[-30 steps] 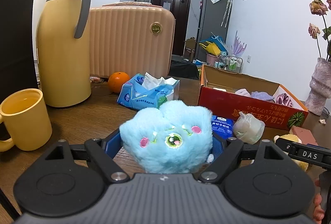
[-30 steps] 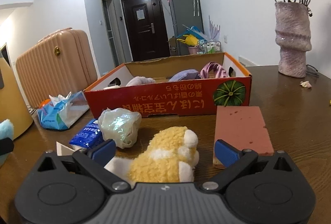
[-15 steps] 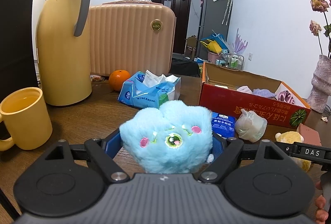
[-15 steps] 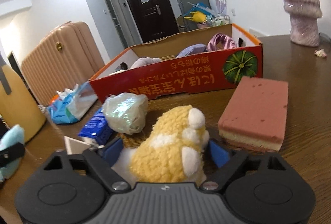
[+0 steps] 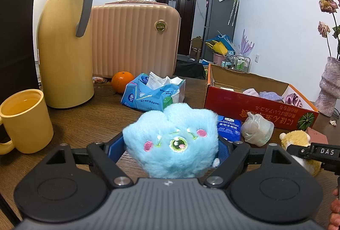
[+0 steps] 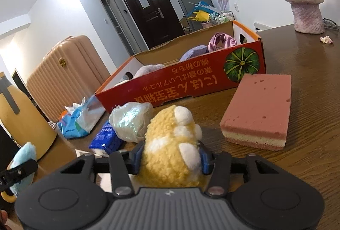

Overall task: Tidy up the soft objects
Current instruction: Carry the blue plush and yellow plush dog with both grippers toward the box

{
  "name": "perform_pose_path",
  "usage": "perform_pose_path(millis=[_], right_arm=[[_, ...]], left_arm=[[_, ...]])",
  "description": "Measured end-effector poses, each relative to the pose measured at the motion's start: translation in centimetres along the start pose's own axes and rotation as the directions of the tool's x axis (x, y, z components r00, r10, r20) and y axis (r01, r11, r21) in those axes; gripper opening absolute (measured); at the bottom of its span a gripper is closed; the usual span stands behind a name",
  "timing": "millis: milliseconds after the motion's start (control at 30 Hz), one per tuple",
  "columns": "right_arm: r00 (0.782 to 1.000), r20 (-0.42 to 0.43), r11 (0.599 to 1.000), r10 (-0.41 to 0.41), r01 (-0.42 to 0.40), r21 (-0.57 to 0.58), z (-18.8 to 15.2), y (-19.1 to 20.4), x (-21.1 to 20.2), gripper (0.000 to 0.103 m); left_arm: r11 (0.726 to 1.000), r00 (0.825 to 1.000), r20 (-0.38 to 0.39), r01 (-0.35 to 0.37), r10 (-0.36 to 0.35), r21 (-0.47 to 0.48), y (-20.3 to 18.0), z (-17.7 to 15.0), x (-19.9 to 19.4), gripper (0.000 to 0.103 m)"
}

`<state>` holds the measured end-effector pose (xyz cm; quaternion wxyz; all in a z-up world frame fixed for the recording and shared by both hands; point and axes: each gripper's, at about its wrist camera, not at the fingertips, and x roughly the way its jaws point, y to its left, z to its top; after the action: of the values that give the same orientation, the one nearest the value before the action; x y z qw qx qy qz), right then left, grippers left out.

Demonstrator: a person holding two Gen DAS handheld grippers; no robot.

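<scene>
Left tongs (image 5: 171,146) clamped on blue plush (image 5: 172,140), right tongs (image 6: 170,155) just closing, pads pressing yellow plush (image 6: 172,145).

Left wrist view: plush toy (image 5: 172,140) sits btwn the left claw (image 5: 171,150) fingers on the tabletop (image 5: 89,117), w/ mug (image 5: 25,121) far left, thermos (image 5: 63,47) behind it, suitcase (image 5: 136,38) right of the thermos, and orange (image 5: 122,81) and tissue pack (image 5: 153,92) in front of the suitcase. Cardboard box (image 5: 250,102) lies right of the tissue pack w/ cloths in it; hankie packet (image 5: 228,127) and plastic bag (image 5: 257,129) lie in front of the box, vase (image 5: 329,89) at far right. Right wrist view: fuzzy toy (image 6: 172,147) sits btwn the right claw (image 6: 170,155) fingers, sponge (image 6: 259,111) to its right and touching the box front, bag and packet to its left.
</scene>
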<state>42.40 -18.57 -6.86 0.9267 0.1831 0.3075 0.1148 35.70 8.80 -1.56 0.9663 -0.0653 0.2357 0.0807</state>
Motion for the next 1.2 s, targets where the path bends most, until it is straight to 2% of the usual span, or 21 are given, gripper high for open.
perform_pose_path(millis=[467, 967, 1200], right_arm=[[0.992, 0.121, 0.999, 0.038, -0.038, -0.001, 1.0, 0.4, -2.4, 0.048], [0.954, 0.295, 0.998, 0.054, -0.046, -0.033, 4.1, 0.8, -4.2, 0.049], [0.938, 0.344, 0.999, 0.047, -0.043, -0.019, 5.9, 0.2, -3.9, 0.049]], left_arm=[[1.0, 1.0, 0.013, -0.002, 0.002, -0.004, -0.5, 0.0, -0.2, 0.084], [0.999, 0.994, 0.113, -0.01, 0.014, -0.034, -4.6, 2.1, -0.7, 0.084], [0.998, 0.989, 0.142, -0.023, 0.031, -0.064, -6.9, 3.3, 0.2, 0.084]])
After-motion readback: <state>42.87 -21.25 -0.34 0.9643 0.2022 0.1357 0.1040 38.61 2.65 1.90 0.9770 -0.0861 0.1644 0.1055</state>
